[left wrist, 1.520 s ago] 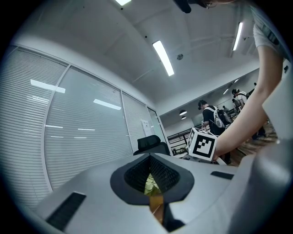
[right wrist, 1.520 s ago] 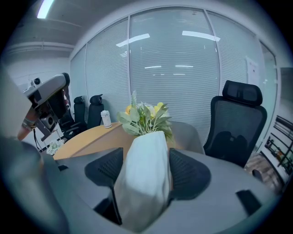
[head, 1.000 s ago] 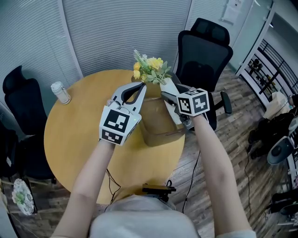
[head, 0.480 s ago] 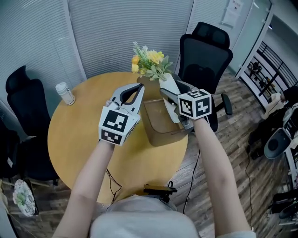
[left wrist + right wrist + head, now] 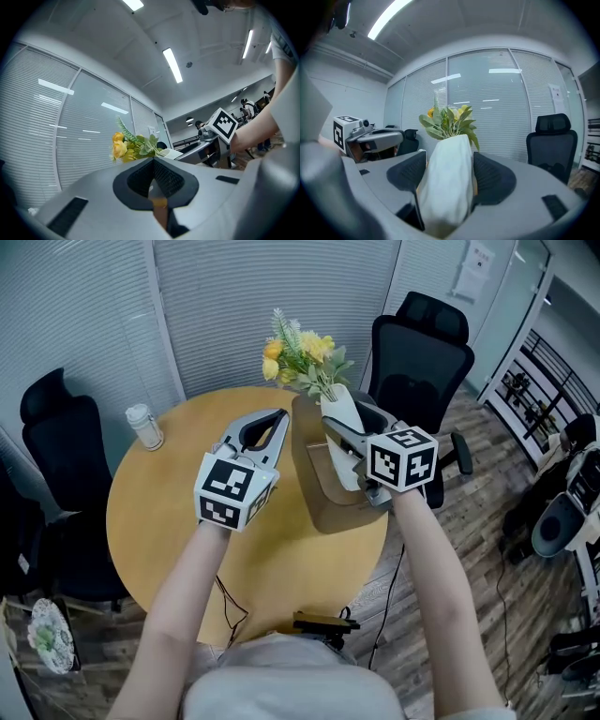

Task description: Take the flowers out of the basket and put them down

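Note:
A bunch of yellow flowers with green leaves (image 5: 302,354) stands in a white paper wrap (image 5: 341,412). My right gripper (image 5: 337,427) is shut on that wrap, and the blooms (image 5: 447,119) rise above its pads. The bunch hangs over the brown basket (image 5: 330,495) on the round table, its wrap above the rim. My left gripper (image 5: 279,416) is shut at the basket's far left corner. A thin brown strip, apparently the basket's rim (image 5: 158,202), sits between its pads. From the left gripper view the flowers (image 5: 126,146) show ahead.
The round wooden table (image 5: 169,521) also carries a small white bottle (image 5: 143,425) at its far left. Black office chairs stand behind it at right (image 5: 422,357) and left (image 5: 56,437). A black device (image 5: 323,622) sits by the near edge. Blinds cover the wall behind.
The right gripper has lifted the wrapped flowers higher, up out of the basket. The left gripper has shifted a little along with the basket's corner. The jaws stand as before.

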A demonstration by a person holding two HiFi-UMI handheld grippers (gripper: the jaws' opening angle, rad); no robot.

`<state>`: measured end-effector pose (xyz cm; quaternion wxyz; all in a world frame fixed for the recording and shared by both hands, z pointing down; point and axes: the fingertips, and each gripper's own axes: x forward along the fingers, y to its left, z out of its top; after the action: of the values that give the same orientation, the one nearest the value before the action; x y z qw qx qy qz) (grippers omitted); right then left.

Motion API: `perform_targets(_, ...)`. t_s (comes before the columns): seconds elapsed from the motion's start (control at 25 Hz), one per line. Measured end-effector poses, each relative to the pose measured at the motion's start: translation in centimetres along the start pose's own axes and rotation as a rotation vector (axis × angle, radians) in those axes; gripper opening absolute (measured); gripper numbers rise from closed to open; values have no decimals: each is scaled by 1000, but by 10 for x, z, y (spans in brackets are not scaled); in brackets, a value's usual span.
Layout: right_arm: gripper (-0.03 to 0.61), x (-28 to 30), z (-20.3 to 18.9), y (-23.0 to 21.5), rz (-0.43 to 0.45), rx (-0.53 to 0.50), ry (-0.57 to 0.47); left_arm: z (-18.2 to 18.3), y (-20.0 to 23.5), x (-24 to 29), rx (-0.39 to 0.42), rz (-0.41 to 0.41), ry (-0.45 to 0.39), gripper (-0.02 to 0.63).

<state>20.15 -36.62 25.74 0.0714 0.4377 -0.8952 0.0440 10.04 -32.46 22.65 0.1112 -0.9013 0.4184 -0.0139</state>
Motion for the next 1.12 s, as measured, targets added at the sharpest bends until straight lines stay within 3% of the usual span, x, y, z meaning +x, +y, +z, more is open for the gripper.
perform_targets(0.72,334,19,29,102,172,83,-107,-8,51,-46,-94,42,41,3)
perform_targets(0.92,334,30,25,134,230,72,-98,-29,68,-57,-153,44,97,3)
perform_targets(1.12,334,43,14,167,271,82,-87,-53,84,-65,-274,41,148,3)
